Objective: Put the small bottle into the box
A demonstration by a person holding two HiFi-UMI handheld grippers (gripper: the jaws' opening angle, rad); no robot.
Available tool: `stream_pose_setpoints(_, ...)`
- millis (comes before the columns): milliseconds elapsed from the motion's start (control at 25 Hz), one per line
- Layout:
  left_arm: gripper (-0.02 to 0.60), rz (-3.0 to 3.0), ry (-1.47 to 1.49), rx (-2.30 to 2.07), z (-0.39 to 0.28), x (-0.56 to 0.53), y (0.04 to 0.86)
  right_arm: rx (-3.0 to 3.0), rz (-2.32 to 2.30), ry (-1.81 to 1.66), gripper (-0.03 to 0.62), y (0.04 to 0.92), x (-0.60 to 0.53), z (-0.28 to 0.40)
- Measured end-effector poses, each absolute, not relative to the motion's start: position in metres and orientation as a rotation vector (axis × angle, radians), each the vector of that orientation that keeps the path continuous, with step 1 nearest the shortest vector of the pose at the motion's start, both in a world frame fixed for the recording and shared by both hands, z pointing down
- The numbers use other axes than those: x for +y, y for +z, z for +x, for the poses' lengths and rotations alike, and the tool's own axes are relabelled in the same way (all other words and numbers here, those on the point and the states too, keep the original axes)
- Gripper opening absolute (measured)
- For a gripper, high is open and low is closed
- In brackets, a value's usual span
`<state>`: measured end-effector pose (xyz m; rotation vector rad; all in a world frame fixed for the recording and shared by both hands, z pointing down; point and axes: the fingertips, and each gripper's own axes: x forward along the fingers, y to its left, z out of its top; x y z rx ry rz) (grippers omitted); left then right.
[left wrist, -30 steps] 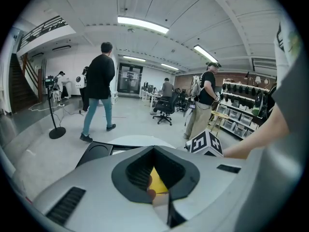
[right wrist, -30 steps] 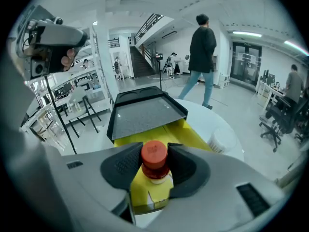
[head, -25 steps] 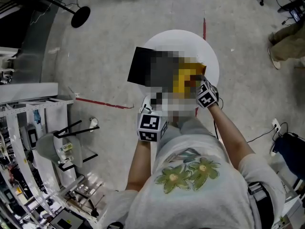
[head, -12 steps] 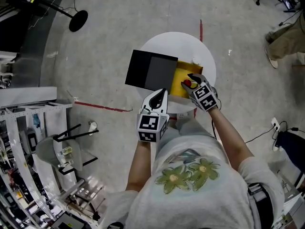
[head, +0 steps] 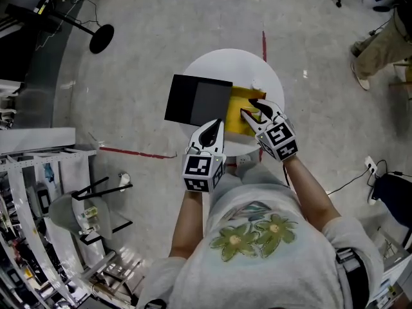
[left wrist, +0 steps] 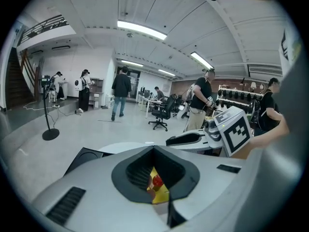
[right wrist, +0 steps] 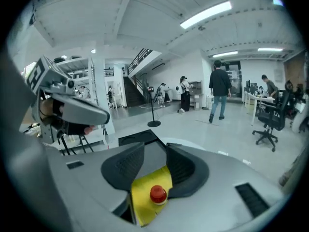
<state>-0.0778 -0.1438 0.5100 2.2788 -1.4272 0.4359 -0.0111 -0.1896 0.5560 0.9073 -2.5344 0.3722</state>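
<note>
The small bottle (right wrist: 158,195) has a red cap and stands inside the yellow box (head: 237,98) on the round white table (head: 219,63). The box's black lid (head: 196,100) lies open to the left. My right gripper (head: 251,110) hovers over the box. Its jaws are closing but still apart, and the bottle (left wrist: 157,181) sits below the gap, untouched by the pads. My left gripper (head: 217,124) is at the box's near edge, its tips together, with nothing in it. In the head view the bottle is hidden under the right gripper.
A person (head: 380,44) stands at the upper right, and a black stand base (head: 102,38) is on the floor at upper left. Shelving with clutter (head: 38,172) fills the left side. Several people and an office chair (left wrist: 161,115) are farther off in the room.
Half a second ago the red cap showed at the right gripper's jaws; now that gripper covers it. Both grippers have hardly moved relative to the box.
</note>
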Motion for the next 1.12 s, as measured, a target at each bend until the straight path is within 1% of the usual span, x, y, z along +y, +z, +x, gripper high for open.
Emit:
stream_pose_setpoints(80,0.005,2.292,0.426,-1.427,-0.073,-0.145,0.505,-2.57,0.946,0.354,0.146,0.536,-0.188,-0.007)
stream_pose_setpoints(160,0.005,2.305,0.41,-1.425,-0.068,-0.145,0.499,-2.594,0.985,0.334,0.097,0.52,-0.185,-0.001)
stream_pose_setpoints(400,0.005,2.342,0.352,-1.422,-0.058,-0.144,0.48,-2.623,1.081,0.28,0.003,0.489,-0.175,0.013)
stream_pose_setpoints(560,0.005,2.379,0.348,-1.422,-0.05,-0.14,0.469,-2.632,1.08,0.321,0.002,0.48,-0.165,0.019)
stream_pose_setpoints(1120,0.005,2.461,0.331,-1.369,-0.018,-0.127,0.45,-2.645,1.129,0.27,0.0,0.456,-0.141,0.037)
